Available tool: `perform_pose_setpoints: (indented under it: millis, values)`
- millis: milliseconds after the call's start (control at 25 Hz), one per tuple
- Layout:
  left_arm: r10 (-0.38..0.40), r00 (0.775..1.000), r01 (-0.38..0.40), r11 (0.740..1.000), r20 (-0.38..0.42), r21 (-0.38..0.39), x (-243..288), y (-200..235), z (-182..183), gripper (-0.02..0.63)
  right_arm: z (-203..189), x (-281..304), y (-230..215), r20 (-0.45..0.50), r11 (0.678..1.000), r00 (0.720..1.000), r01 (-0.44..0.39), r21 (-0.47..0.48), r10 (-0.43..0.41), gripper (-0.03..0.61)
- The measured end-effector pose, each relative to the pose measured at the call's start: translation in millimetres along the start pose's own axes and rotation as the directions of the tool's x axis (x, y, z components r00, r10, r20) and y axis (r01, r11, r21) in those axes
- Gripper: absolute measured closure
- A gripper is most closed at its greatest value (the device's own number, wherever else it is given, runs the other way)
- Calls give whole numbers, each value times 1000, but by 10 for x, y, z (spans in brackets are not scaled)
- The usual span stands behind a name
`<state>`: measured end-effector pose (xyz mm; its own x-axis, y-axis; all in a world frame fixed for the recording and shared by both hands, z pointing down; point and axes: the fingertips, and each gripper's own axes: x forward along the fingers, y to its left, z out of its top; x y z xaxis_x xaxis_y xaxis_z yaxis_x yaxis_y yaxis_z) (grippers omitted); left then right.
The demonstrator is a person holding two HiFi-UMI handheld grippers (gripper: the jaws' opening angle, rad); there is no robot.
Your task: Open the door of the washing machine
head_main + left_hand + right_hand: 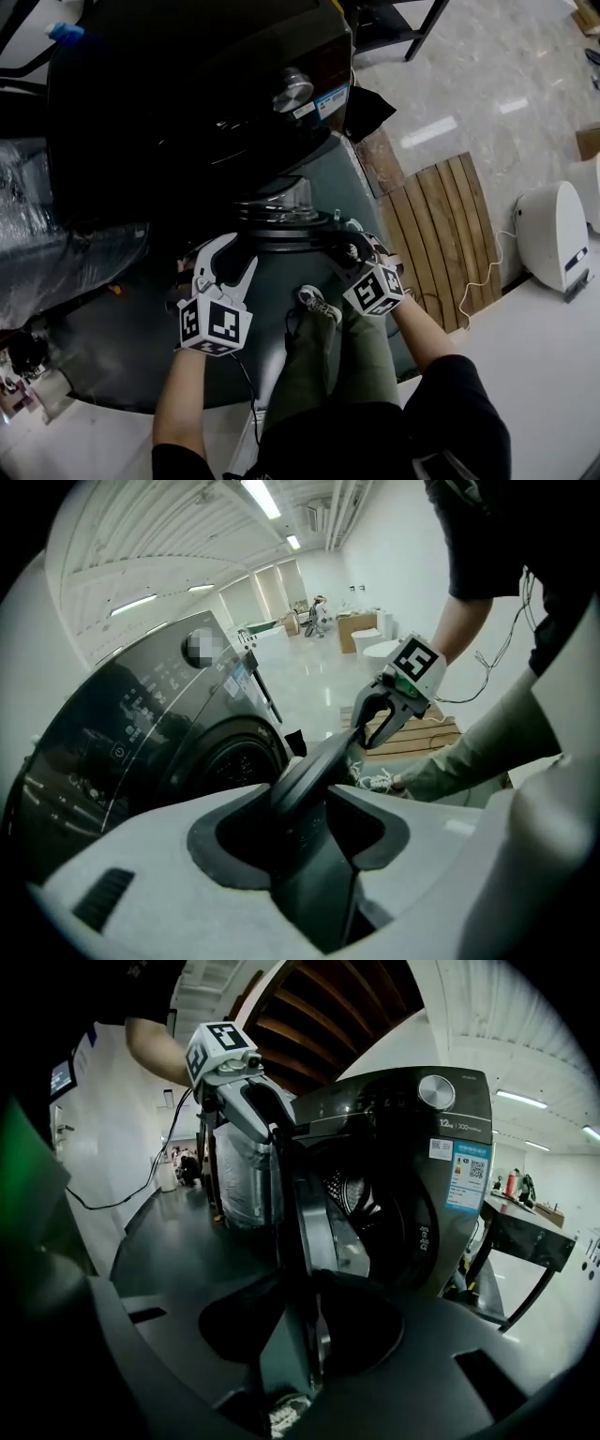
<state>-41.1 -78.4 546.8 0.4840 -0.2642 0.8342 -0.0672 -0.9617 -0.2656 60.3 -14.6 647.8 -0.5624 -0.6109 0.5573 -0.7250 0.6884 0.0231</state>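
The dark washing machine (187, 103) stands at the top of the head view, with its round door (281, 220) swung out toward me. My left gripper (228, 265) is at the door's left rim, jaws apart, and the rim (314, 789) passes between them without being pressed. My right gripper (354, 251) holds the right side of the rim, and the door (305, 1232) is seen edge-on between its jaws. Behind the door the drum opening (361, 1194) is uncovered. Each gripper shows in the other's view: the right gripper (375, 714) and the left gripper (258, 1115).
The person's legs and a shoe (319, 305) are just below the door on a dark mat (112, 347). A slatted wooden board (441, 234) and a white device (553, 234) lie to the right. A plastic-wrapped bundle (37, 244) sits at the left.
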Motion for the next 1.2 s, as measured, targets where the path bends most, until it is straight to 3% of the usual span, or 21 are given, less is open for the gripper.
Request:
perform_pose_setpoints:
  millis: [120, 240, 360, 600, 800, 960, 1040, 1200]
  values:
    - [-11, 1000, 11, 1000, -18, 21, -132, -172, -99, 423, -19, -82, 333, -8, 999, 1000, -22, 33, 22, 441]
    - [-19, 999, 20, 999, -31, 35, -262, -358, -219, 411, -21, -211, 646, -3, 995, 999, -46, 88, 46, 342]
    - [-36, 998, 39, 997, -50, 62, -404, -556, -374, 400, 27, -451, 879, 11, 988, 999, -48, 146, 47, 318]
    - [-37, 993, 52, 990, -111, 133, -744, -863, -777, 383, 185, -731, 1028, 1, 980, 1000, 5, 201, -5, 364]
    - [-45, 984, 77, 980, -172, 184, -1008, -1047, -1146, 383, 537, -602, 1047, 32, 981, 999, 14, 196, -20, 370]
    - [-41, 969, 101, 966, -244, 239, -1222, -1125, -1490, 377, 887, -430, 1047, 74, 968, 996, 23, 248, -43, 390]
    - [-33, 961, 98, 968, -274, 229, -1342, -1147, -1676, 379, 1048, -353, 1047, 91, 965, 995, 25, 261, -51, 393]
    - [-41, 955, 65, 995, -293, 74, -1557, -1210, -2052, 421, 1325, -228, 1130, 113, 973, 993, -7, 233, -20, 399]
